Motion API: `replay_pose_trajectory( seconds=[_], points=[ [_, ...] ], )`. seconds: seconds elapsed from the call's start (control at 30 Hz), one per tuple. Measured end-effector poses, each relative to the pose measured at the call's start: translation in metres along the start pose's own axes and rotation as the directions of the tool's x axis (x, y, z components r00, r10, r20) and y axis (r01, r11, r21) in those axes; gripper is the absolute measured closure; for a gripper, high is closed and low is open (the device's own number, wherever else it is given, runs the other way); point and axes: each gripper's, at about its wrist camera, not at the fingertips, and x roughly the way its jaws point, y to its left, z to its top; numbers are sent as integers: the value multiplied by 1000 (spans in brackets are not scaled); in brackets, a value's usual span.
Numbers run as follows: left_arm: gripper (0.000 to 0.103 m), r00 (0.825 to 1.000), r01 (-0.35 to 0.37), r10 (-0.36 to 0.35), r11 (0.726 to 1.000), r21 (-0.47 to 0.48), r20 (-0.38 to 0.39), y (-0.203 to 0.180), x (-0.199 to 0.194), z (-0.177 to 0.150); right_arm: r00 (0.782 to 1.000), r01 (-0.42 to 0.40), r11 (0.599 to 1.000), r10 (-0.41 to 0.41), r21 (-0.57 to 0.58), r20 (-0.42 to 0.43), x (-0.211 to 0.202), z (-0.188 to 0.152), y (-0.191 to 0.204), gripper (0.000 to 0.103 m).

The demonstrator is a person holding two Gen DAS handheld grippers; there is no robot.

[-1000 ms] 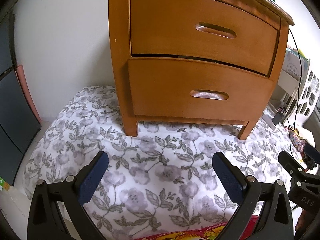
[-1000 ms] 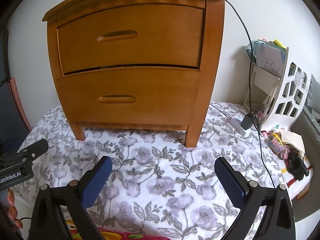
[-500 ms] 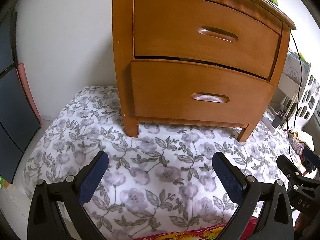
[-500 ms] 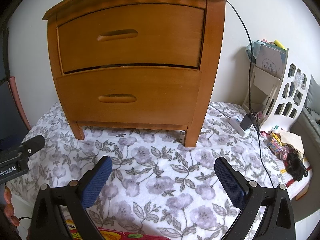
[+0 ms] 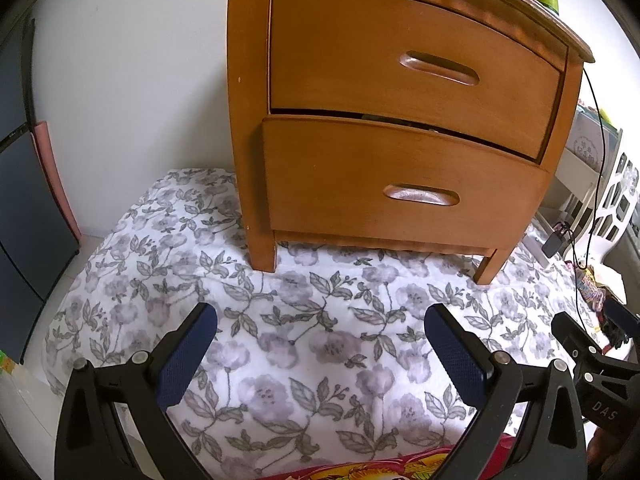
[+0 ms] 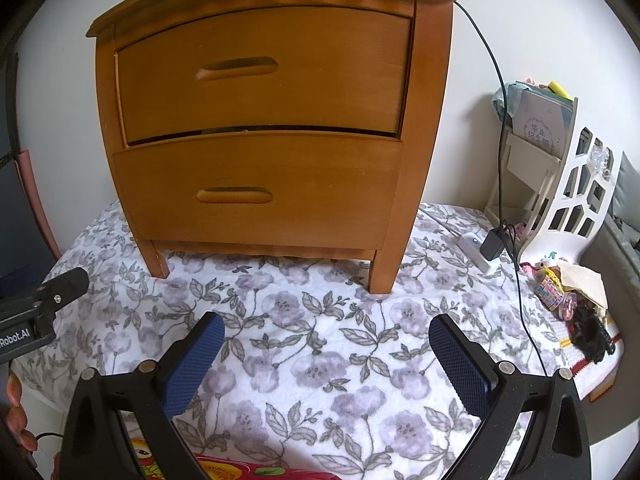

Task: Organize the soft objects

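My left tool [image 5: 320,344] and right tool [image 6: 326,354] both stand wide open and empty above the white blanket printed with grey flowers [image 6: 320,340]. A red, brightly patterned soft item [image 6: 256,472] lies at the near edge beneath them. Beyond, the two-drawer orange-brown wooden nightstand [image 6: 264,128] stands on the blanket, lower drawer slightly ajar.

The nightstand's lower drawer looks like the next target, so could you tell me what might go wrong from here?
The lower drawer has only a shallow recessed handle, so open fingers may slip off. The cable and charger lie beside the nightstand's right leg; the right gripper could snag them.
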Motion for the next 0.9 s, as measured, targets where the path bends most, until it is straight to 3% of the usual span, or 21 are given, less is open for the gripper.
replay_pose_trajectory(
  seconds=[0.9],
  points=[
    [0,999,26,-26,1000,1,-24,2,10,-2,999,-3,1000,2,-13,-34,10,-2,4,0]
  ],
)
